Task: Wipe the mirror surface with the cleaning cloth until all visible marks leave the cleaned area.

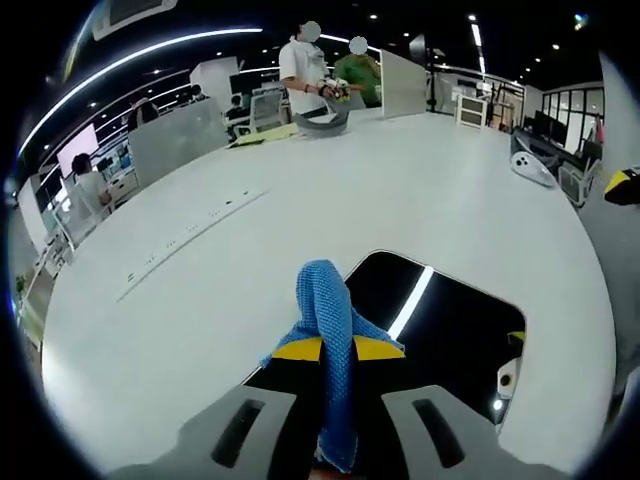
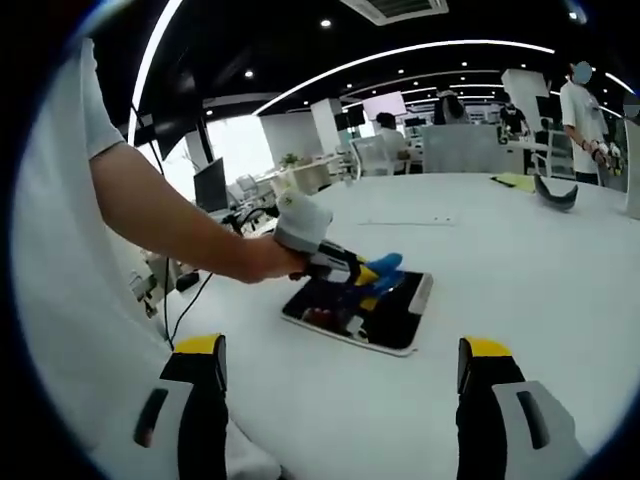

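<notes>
A broad white surface [image 1: 420,190] fills the middle of the left gripper view, curving away to an open office with strip lights on a dark ceiling. Two people [image 1: 305,70] stand at its far edge, top centre. Low in that frame, the left gripper [image 1: 335,425] has its fingers closed narrowly on a blue cleaning cloth [image 1: 328,330], whose end lies over the near edge of the dark mirror [image 1: 450,330].

In the right gripper view, the right gripper [image 2: 340,385] holds its yellow-tipped fingers [image 2: 200,375] wide apart and empty at the bottom, above the bare surface. The mirror lies flat at mid-frame, with a person's arm [image 2: 170,225] reaching in from the left.
</notes>
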Demonstrator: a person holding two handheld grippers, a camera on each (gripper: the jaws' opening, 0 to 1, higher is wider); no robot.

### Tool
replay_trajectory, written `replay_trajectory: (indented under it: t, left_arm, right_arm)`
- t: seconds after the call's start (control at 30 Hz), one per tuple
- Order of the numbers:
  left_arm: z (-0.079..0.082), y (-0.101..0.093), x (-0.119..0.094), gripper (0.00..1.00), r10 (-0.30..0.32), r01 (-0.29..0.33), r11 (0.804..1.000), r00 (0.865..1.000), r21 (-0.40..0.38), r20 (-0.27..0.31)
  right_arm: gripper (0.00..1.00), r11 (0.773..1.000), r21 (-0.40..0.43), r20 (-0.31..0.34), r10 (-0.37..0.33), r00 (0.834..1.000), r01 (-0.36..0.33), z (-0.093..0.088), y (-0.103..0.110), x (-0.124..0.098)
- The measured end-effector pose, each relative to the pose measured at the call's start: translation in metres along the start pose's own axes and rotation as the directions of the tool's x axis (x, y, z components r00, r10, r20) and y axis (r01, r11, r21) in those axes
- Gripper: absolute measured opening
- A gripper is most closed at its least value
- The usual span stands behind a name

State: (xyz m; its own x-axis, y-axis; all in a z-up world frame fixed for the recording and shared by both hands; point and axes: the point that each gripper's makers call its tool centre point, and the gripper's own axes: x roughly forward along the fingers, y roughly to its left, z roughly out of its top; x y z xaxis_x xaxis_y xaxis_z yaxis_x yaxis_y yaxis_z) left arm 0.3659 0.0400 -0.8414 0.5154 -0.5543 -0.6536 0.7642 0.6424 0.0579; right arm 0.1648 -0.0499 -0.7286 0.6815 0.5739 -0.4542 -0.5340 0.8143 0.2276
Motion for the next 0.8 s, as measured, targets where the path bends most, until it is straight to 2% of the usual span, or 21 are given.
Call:
replay_trajectory:
  t: [0.8]
  left_arm:
    - [0.014,-0.021,0.014,0.07,-0.04,0.04,0.999,0.999,0.022,0.011]
  right_arm:
    - [0.95,1.0,0.02,0.002,-0.014,1.0,0.014,-0.002,-0.005,-0.005]
